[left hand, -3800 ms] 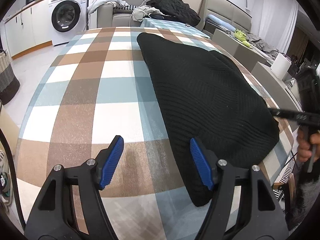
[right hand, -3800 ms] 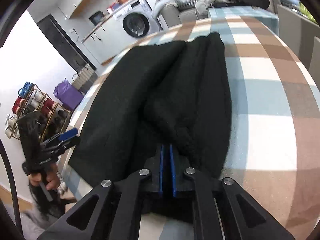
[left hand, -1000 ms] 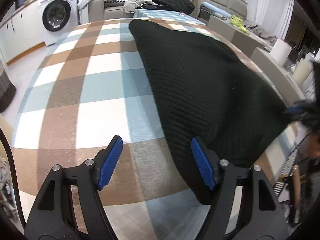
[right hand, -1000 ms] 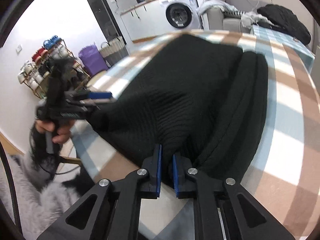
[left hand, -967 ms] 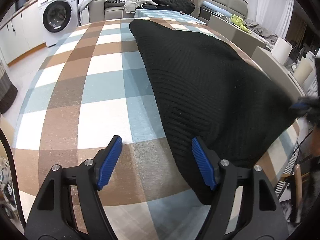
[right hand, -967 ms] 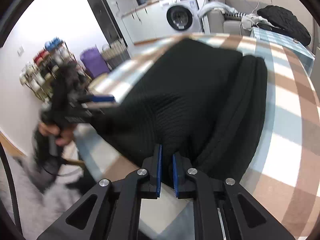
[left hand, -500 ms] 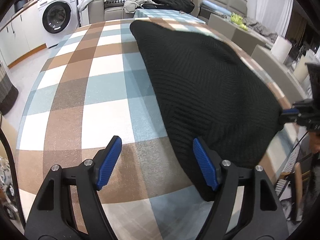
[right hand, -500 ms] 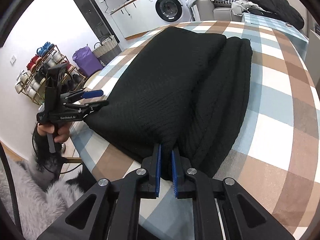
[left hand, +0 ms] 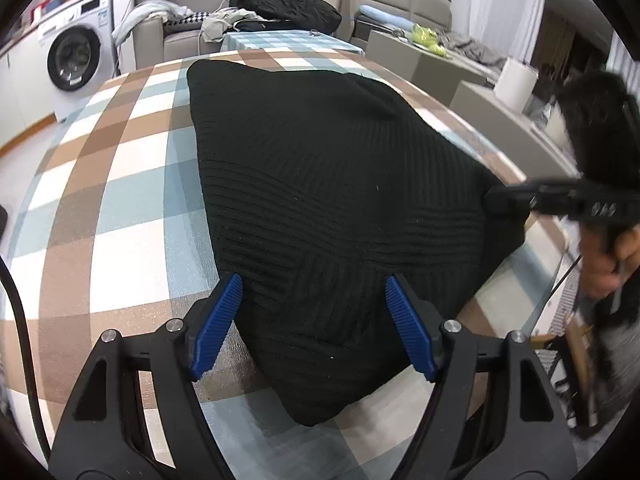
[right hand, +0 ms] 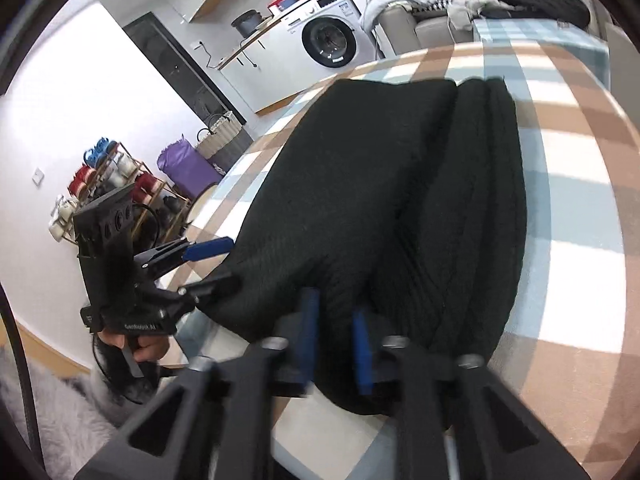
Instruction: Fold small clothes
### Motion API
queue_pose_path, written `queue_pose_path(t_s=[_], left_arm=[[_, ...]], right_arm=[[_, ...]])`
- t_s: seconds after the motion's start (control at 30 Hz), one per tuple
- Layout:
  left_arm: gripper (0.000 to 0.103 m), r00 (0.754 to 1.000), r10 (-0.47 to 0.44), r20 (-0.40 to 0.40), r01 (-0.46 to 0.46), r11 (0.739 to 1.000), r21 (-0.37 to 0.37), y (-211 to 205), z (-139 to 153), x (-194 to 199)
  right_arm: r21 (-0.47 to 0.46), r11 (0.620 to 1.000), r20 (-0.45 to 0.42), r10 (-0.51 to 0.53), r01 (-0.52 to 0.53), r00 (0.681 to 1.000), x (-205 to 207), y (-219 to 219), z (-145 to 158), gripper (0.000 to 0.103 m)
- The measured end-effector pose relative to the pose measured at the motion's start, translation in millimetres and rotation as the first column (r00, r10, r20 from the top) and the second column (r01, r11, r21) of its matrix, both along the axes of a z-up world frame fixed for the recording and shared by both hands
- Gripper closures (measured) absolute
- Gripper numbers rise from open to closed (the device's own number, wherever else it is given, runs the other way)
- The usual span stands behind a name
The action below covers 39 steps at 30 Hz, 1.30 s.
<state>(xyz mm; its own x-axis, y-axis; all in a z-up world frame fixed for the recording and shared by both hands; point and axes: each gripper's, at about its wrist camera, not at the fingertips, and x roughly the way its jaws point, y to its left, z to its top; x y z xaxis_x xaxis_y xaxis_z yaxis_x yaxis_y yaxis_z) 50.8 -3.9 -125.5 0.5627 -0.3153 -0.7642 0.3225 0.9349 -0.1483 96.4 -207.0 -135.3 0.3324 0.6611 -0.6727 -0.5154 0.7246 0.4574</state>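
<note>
Right hand-held gripper (right hand: 335,334), blurred, pinches black sweater (right hand: 384,200) edge.

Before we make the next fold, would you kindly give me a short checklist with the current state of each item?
1. Right tongs shut on the near edge of the black knit garment: ok.
2. Left tongs open and ready to close: ok.
3. Garment's corner between the left tongs' pads: ok.
4. Left tongs gripping that corner: not ok, the pads are not pressing yet.
5. Bare checked tablecloth beside the garment: ok.
6. Layers under the top surface lying even: cannot tell, though ridges show along one side in the right wrist view.
</note>
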Motion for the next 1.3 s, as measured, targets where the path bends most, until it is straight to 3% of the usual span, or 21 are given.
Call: queue_pose_path(t_s=[0.17,0.2,0.27,0.3,0.33,0.47,0.63,0.73,0.8,0.87,0.9,1.0,1.17,1.3], left_arm=[[0.031,1.000,-0.019,-0.009,0.019,0.999,0.049,-4,-6,-2],[0.031,1.000,-0.022,-0.008,0.023,0.998,0.057,-3,-5,-3],[0.031,1.000,-0.030,-0.009,0.030,0.999,0.043,0,-3,-4],[0.031,1.000,-0.027,-0.013,0.027,1.000,0.006,6,-1,-2],[0.031,1.000,-0.009,-0.017,0.009,1.000,-0.028,13,1,1],[0.031,0.992,0.121,-0.031,-0.124,0.983,-0.138,48,5,18],[0.034,0.976,0.192,-0.099,-0.210,0.952,-0.221,68,-7,49],[0.043,0.971,0.201,-0.127,-0.227,0.942,-0.245,68,-13,69],[0.063,0.974,0.189,-0.122,-0.215,0.941,-0.262,63,-14,80],[0.069,0.971,0.202,-0.129,-0.230,0.936,-0.265,60,-15,90],[0.077,0.970,0.208,-0.127,-0.235,0.934,-0.267,59,-16,92],[0.087,0.967,0.228,-0.119,-0.251,0.931,-0.263,61,-17,97],[0.089,0.967,0.243,-0.073,-0.253,0.945,-0.206,65,-14,84],[0.089,0.961,0.272,-0.055,-0.277,0.948,-0.155,83,-10,63]], right_arm=[[-0.104,0.995,-0.058,-0.018,0.012,0.998,1,-3,-13,0.097],[-0.085,0.996,-0.055,-0.028,0.023,0.998,1,-6,-12,0.093],[-0.044,0.997,-0.008,-0.068,0.067,0.998,-1,-14,0,0.075],[-0.028,0.995,0.022,-0.093,0.094,0.995,-1,-18,6,0.062],[-0.001,0.993,0.046,-0.118,0.118,0.992,-1,-24,12,0.058],[0.043,0.962,0.056,-0.271,0.269,0.961,13,-51,14,0.055],[0.028,0.940,0.004,-0.339,0.339,0.941,29,-59,-7,0.055],[0.033,0.941,-0.035,-0.336,0.337,0.941,37,-52,-17,0.055],[0.028,0.937,-0.028,-0.347,0.348,0.937,41,-51,-21,0.058],[0.019,0.940,-0.042,-0.340,0.341,0.940,43,-47,-26,0.064],[0.015,0.941,-0.044,-0.336,0.337,0.941,43,-45,-27,0.066],[0.001,0.945,-0.044,-0.326,0.327,0.944,44,-39,-30,0.068],[0.009,0.948,-0.056,-0.318,0.319,0.947,45,-27,-32,0.068],[0.013,0.967,-0.072,-0.251,0.253,0.965,39,-5,-33,0.068]])
